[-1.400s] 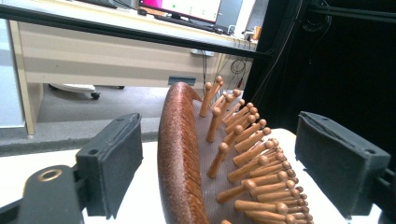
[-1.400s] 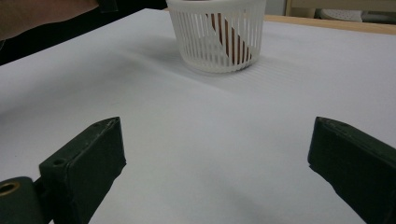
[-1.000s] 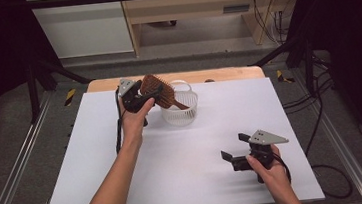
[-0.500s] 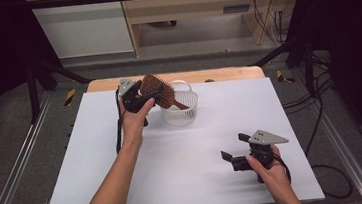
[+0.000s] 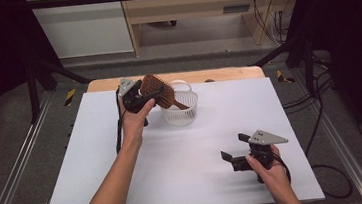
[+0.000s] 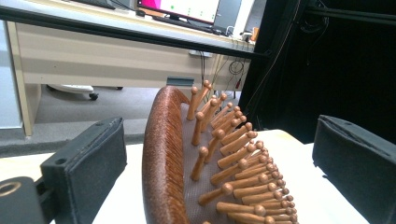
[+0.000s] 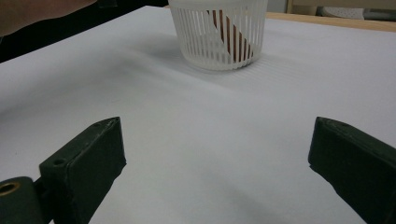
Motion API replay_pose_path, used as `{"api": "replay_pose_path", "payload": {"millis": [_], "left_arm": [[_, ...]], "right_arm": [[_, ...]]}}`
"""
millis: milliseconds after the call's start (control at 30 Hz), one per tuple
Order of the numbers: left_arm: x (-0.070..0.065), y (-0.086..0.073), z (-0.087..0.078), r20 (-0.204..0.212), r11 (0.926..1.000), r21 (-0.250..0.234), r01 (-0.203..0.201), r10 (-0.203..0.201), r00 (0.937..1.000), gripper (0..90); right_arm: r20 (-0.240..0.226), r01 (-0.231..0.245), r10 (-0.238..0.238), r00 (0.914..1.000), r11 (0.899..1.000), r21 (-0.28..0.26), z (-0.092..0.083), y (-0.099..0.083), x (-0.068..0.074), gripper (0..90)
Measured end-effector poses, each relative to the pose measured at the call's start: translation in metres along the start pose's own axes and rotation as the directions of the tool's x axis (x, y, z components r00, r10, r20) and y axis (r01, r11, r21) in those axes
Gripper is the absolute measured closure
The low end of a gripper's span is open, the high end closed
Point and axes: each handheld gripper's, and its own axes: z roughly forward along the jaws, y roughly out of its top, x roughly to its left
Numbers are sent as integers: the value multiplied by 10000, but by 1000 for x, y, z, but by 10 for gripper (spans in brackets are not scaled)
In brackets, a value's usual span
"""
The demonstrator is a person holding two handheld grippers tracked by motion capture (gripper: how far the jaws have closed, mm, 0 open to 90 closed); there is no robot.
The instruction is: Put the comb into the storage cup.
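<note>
Here: one hairbrush point(image 5: 158, 90), one basket point(image 5: 181, 111), two hand-held grippers.

Black tongs point(image 5: 236, 147) with grey three-cornered plates, black cables, dark sleeve.

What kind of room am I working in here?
Likely a lab or office test bench: a white-topped work table framed by metal rails, a beige wooden desk carrying a monitor, and loose cables behind.

Hairbrush point(image 6: 196, 168): lower head cut off by the bottom edge of the left gripper view; the handle is largely concealed inside the white basket point(image 7: 218, 35). Far basket rim hidden behind the brush head.
</note>
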Motion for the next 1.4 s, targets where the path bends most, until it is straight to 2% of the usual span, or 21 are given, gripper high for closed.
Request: {"api": "replay_pose_path", "payload": {"millis": [133,667,933,1067,1400], "left_arm": [[-1,0,-1,-35,9998,36,-181,181,9998,24],[-6,3,-3,49,9994,-98,-340,340,9994,24],[-10,4,-4,-87,9961,-52,-876,875,9961,24],[-12,6,-5,-96,9958,-184,-894,892,9960,24],[-15,7,-8,-120,9943,-170,-1056,1054,9944,24]], "right_arm": [[-7,0,0,10000,10000,8,0,0,0,44],[-14,18,-18,10000,10000,24,1,0,0,43],[-40,31,-31,10000,10000,51,1,0,1,43],[-41,23,-23,10000,10000,54,1,0,1,43],[-53,32,-32,10000,10000,57,1,0,1,43]]}}
